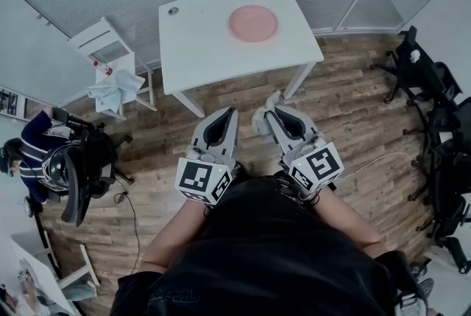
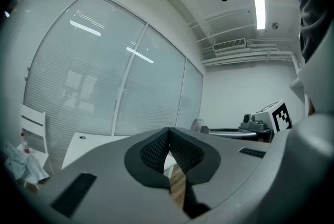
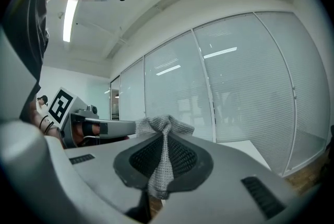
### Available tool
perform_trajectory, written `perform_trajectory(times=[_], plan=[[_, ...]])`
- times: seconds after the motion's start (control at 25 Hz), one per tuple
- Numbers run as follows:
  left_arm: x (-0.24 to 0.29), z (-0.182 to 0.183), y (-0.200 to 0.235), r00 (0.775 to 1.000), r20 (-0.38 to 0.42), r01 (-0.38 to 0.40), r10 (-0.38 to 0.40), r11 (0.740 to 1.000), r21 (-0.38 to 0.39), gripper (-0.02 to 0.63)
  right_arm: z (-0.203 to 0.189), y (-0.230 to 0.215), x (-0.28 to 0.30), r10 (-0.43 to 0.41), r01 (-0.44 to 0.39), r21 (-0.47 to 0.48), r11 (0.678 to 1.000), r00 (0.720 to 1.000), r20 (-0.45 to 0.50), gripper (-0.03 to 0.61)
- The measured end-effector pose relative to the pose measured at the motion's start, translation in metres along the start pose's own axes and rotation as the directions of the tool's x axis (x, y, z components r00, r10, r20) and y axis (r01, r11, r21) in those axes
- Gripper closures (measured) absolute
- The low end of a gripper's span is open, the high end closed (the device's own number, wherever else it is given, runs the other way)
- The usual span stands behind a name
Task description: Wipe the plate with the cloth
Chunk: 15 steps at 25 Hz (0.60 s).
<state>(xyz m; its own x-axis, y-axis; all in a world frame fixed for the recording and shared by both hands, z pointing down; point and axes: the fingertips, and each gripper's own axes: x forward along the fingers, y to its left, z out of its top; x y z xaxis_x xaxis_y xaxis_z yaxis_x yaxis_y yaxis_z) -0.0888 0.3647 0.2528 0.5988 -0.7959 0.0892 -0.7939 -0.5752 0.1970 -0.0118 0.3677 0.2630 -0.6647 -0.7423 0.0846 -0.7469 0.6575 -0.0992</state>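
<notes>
A pink plate (image 1: 253, 23) lies on the white table (image 1: 199, 42), toward its far right part. Both grippers are held level over the wooden floor, short of the table's near edge. My right gripper (image 1: 267, 113) is shut on a grey woven cloth (image 3: 163, 151), which bunches out past its tips (image 1: 266, 110) and hangs down between the jaws. My left gripper (image 1: 232, 110) is shut with nothing between its jaws, and stands just left of the right one. In the left gripper view the white table (image 2: 99, 143) shows ahead; the plate is hidden there.
A small white side table (image 1: 103, 42) with a light blue cloth (image 1: 112, 91) and a small bottle stands left of the table. A seated person (image 1: 33, 149) and a black chair are at far left. Black chairs (image 1: 434, 116) line the right wall. Glass partitions close the far side.
</notes>
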Motion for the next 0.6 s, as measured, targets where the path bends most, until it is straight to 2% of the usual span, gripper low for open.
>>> perform_trajectory(times=[0.24,0.6], plan=[[-0.002,0.006,0.029,1.0,0.009,0.0,0.0,1.0,-0.018,0.597,0.0,0.0,0.028,-0.02,0.02,0.006,1.0,1.0,-0.012,0.54],[0.015,0.005,0.055,1.0,-0.004,-0.027,0.027,0.999,-0.03,0.597,-0.001,-0.012,0.059,0.003,-0.003,0.019,1.0,1.0,-0.016,0.54]])
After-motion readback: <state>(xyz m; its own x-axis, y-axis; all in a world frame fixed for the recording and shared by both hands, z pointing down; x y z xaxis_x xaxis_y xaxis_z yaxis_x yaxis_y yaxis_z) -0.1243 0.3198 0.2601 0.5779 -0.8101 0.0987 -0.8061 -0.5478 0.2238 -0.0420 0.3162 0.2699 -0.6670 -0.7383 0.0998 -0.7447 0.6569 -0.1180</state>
